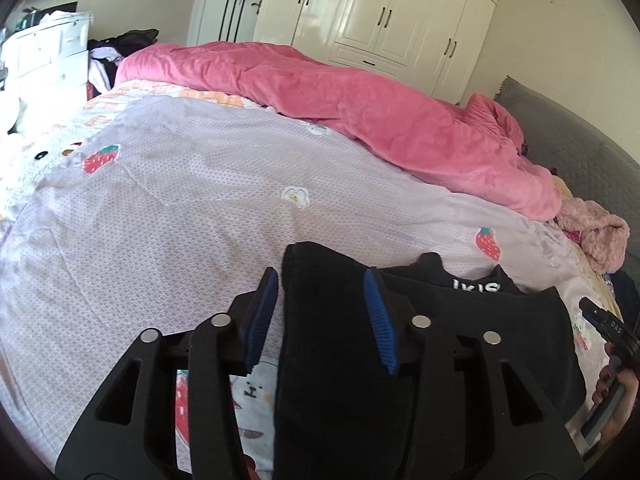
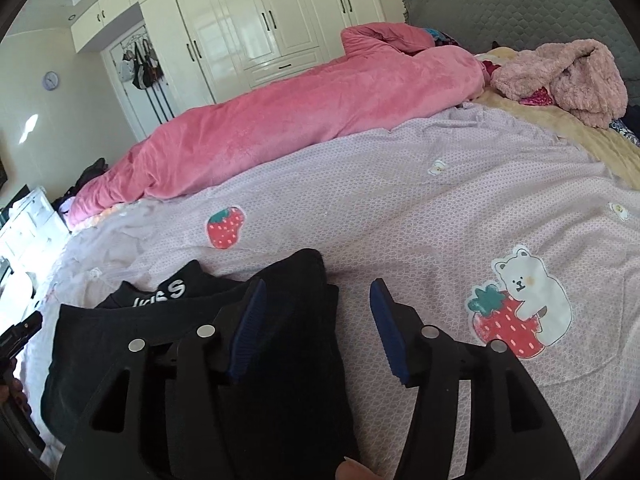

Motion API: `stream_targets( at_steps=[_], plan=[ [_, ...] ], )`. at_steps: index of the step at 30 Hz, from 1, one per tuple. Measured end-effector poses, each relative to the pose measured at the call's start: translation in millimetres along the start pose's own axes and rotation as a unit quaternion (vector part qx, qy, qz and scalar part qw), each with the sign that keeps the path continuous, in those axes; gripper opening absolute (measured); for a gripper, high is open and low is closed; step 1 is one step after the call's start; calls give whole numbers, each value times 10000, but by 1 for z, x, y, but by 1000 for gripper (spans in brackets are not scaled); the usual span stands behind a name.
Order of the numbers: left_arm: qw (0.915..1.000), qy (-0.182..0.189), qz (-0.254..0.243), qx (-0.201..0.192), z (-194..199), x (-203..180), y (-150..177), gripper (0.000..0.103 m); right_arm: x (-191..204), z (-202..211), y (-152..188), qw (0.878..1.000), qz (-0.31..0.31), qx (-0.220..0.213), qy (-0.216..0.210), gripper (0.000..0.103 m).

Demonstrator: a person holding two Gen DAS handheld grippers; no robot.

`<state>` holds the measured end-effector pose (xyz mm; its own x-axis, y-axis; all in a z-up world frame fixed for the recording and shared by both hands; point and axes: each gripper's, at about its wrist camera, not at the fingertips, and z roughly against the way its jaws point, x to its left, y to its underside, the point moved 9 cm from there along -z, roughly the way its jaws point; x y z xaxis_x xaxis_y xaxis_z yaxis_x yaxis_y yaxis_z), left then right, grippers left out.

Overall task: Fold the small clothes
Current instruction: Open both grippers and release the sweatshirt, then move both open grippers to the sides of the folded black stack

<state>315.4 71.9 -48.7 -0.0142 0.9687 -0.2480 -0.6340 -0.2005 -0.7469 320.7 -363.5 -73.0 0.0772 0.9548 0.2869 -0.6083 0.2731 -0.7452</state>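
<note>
Black fabric, the small garment (image 1: 344,344), is spread on the lilac bedspread (image 1: 168,200), its white-lettered collar at twelve o'clock. The left gripper (image 1: 320,312) is parted, nothing pinched, one folded panel lying between its pads. The right gripper (image 2: 318,324) is parted likewise, the other panel's edge beneath. Both folded edges should be checked for evenness, then smoothed flat before a crosswise fold is attempted.

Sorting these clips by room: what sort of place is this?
A home bedroom: a bed with a lilac strawberry-print cover, a pink duvet, and white wardrobes behind.
</note>
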Motion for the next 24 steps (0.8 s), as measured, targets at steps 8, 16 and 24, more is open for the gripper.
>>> stream_targets(
  at_steps=[8,16,24],
  plan=[
    [9994,245,-201,114,12,-27,10,59,34,24,9,9983,427,-85,-392,69],
    [9979,327,-396,404,16,-39,38,68,67,38,43,9938,901,128,-642,70],
    [9920,167,-591,1101,-5,-39,82,70,57,19,90,9922,832,882,-271,70]
  ],
)
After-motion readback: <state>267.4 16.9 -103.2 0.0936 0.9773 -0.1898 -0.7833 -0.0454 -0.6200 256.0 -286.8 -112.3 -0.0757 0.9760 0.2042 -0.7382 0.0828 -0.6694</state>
